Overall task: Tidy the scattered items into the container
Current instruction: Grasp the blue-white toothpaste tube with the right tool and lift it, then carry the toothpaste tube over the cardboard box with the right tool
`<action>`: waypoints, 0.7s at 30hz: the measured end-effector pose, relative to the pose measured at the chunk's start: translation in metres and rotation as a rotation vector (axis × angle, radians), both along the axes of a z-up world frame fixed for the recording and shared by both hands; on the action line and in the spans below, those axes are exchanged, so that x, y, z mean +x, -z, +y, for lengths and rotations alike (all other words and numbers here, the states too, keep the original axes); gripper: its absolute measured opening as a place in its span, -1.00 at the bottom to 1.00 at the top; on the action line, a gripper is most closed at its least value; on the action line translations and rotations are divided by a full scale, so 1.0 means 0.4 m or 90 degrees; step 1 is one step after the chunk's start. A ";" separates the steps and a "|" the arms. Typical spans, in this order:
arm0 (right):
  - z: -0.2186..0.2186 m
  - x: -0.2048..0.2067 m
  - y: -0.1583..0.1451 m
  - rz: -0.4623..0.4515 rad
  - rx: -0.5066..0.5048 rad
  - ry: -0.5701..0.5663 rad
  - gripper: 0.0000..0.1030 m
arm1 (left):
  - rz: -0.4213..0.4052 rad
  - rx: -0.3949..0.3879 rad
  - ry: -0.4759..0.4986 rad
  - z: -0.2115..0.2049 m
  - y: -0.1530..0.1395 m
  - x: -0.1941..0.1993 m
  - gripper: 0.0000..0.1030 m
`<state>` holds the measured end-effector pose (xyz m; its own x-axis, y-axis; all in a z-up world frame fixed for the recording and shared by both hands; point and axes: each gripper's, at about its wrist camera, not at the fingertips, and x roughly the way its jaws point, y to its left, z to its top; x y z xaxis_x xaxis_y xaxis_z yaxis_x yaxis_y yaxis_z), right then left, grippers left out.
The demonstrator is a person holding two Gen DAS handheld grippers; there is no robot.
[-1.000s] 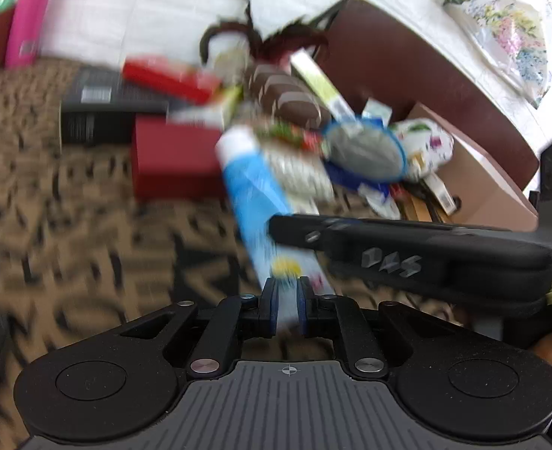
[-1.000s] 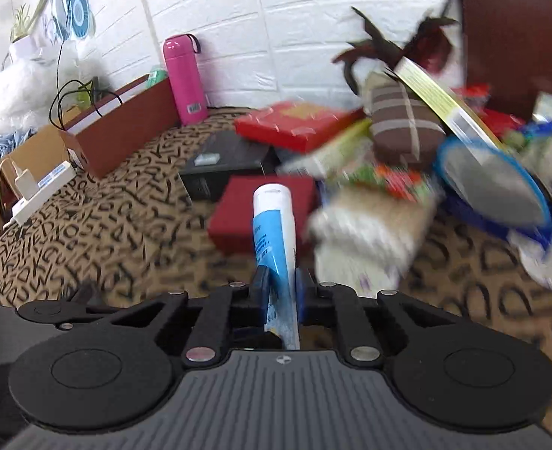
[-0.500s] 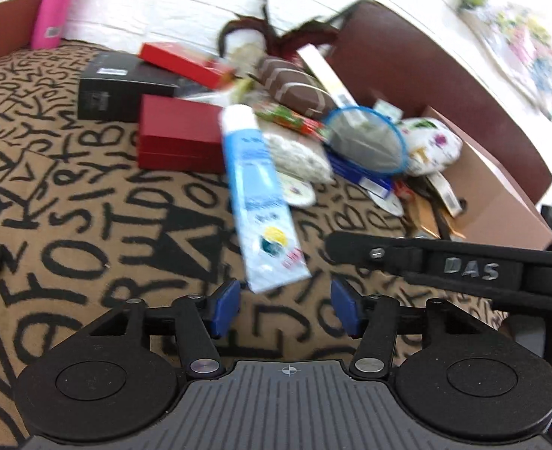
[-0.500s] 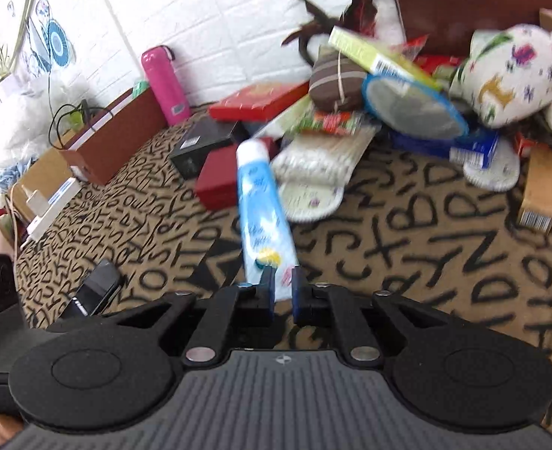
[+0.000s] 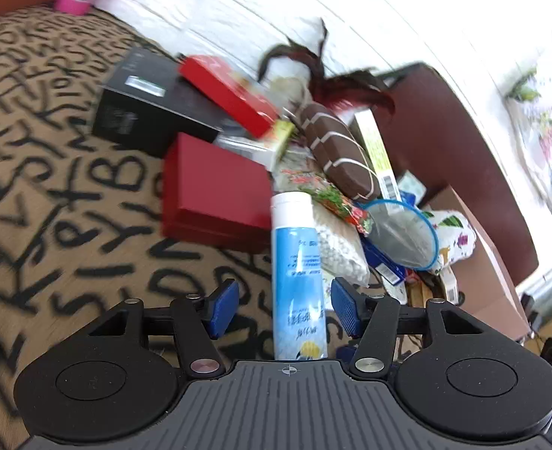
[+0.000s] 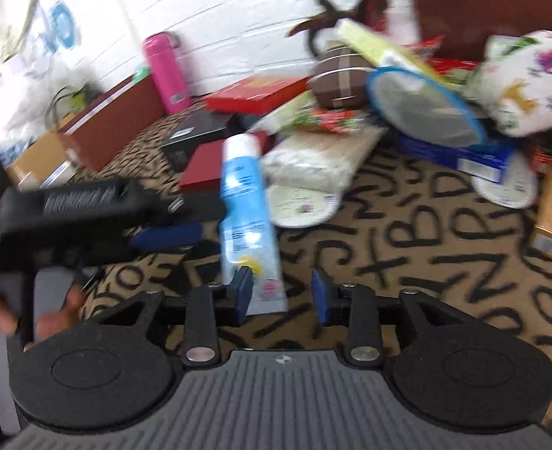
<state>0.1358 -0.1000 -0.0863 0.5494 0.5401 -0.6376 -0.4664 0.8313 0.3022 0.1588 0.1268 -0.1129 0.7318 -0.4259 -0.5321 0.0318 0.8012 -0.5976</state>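
- Letter-patterned cloth (image 5: pixel 69 187) covers your table, clutter heaped at its far side.
- Your left tongs (image 5: pixel 281 309) stand open around the blue tube (image 5: pixel 298 281).
- Your right tongs (image 6: pixel 281 294) are opening; the tube's tail (image 6: pixel 268 288) seems to touch one pad, though blur hides it.

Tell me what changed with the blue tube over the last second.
The left gripper let go of the blue tube first and stands open around it; the right gripper, shut on it until now, is opening, the tube against one pad. The pile behind stayed put.
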 end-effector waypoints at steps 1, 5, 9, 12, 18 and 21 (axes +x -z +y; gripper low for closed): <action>0.012 0.003 0.003 -0.005 -0.003 -0.011 -0.20 | 0.004 0.008 0.008 -0.006 0.004 0.013 0.32; 0.061 0.028 0.008 -0.023 -0.016 -0.038 -0.20 | 0.013 0.008 0.044 -0.020 0.024 0.054 -0.15; 0.082 0.054 0.011 -0.017 -0.016 -0.042 -0.15 | 0.014 0.016 0.066 -0.031 0.029 0.063 -0.40; 0.082 0.051 0.007 -0.015 -0.016 -0.047 -0.16 | 0.019 0.014 0.066 -0.029 0.031 0.055 -0.40; 0.063 0.018 -0.005 -0.009 0.009 -0.043 -0.17 | 0.012 0.021 0.063 -0.045 0.000 0.009 -0.41; 0.044 -0.011 -0.030 -0.021 0.020 -0.040 -0.17 | -0.001 0.023 0.070 -0.069 -0.033 -0.017 -0.41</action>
<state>0.1313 -0.0824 -0.0745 0.5348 0.5930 -0.6019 -0.5273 0.7909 0.3107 0.1519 0.0992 -0.0998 0.6828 -0.4842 -0.5472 0.1215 0.8137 -0.5684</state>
